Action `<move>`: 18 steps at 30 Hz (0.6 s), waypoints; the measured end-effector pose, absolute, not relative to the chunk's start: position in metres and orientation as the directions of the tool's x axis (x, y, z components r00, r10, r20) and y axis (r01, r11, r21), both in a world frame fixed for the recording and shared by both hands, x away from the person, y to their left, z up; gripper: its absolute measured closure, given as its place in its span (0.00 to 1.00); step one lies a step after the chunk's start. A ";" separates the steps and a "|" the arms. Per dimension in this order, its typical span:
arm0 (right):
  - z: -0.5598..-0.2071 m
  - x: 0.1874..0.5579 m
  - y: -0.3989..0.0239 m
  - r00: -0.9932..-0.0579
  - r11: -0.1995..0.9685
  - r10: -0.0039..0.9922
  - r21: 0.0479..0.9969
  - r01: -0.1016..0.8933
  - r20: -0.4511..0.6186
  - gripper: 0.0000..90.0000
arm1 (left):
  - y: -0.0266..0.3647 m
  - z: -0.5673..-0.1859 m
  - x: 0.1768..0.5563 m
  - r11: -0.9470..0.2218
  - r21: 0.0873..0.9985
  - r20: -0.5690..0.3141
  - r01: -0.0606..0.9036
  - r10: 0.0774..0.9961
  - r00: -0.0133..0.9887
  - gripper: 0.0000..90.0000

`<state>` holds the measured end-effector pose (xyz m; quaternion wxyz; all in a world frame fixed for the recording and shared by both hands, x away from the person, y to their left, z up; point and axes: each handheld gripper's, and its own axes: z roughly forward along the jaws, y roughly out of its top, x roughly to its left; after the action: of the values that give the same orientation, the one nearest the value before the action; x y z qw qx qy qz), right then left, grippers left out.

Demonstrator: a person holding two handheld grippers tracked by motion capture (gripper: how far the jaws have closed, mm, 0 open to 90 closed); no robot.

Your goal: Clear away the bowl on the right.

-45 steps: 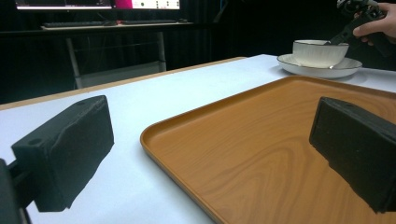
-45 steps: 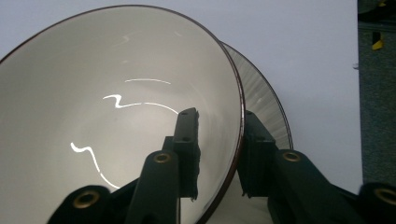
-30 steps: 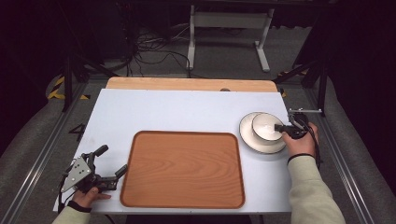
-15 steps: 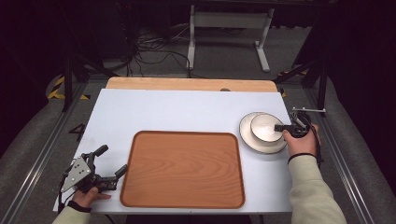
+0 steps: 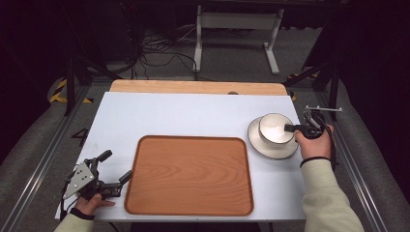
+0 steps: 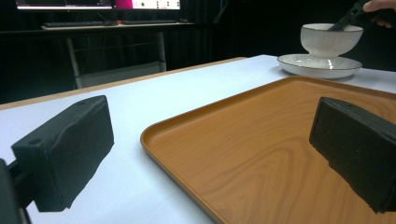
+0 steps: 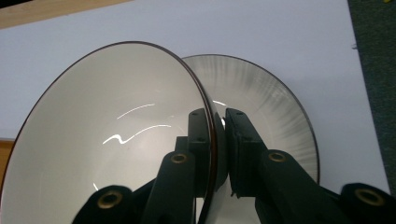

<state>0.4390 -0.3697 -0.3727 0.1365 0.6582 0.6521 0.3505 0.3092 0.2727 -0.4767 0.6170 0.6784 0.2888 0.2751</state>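
A white bowl (image 5: 273,130) with a dark rim sits on a white plate (image 5: 269,149) at the table's right side. My right gripper (image 5: 288,128) is shut on the bowl's right rim, one jaw inside and one outside. The right gripper view shows the jaws of the right gripper (image 7: 217,114) pinching the bowl (image 7: 116,130) above the plate (image 7: 271,98). My left gripper (image 5: 116,165) rests open at the front left, just beside the wooden tray (image 5: 188,174). From the left gripper (image 6: 210,149), the tray (image 6: 280,154) lies ahead, and the bowl (image 6: 330,39) and plate (image 6: 320,65) stand beyond it.
The white table top (image 5: 183,116) has a wooden strip (image 5: 193,87) along its far edge. Metal rails run down both sides of the table. Beyond it are a stand's legs and cables on the dark floor.
The right hand has shifted slightly at the bowl's rim, staying shut on it. Bowl, plate, tray and left gripper are where they were.
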 end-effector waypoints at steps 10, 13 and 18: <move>-0.352 0.434 -0.358 -0.126 -0.096 0.949 0.647 0.756 0.288 0.90 | 0.273 -0.477 0.309 -0.072 0.996 0.017 0.053 0.731 0.682 0.00; -0.347 0.432 -0.355 -0.132 -0.100 0.944 0.643 0.759 0.303 0.90 | 0.273 -0.477 0.309 -0.072 0.996 0.017 0.053 0.731 0.682 0.00; -0.340 0.429 -0.346 -0.150 -0.096 0.936 0.642 0.761 0.317 0.90 | 0.273 -0.477 0.309 -0.072 0.996 0.017 0.052 0.731 0.682 0.00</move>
<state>0.4291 -0.3464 -0.3397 0.1187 0.6412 0.6617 0.3700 0.3092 0.2726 -0.4767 0.6168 0.6786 0.2887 0.2752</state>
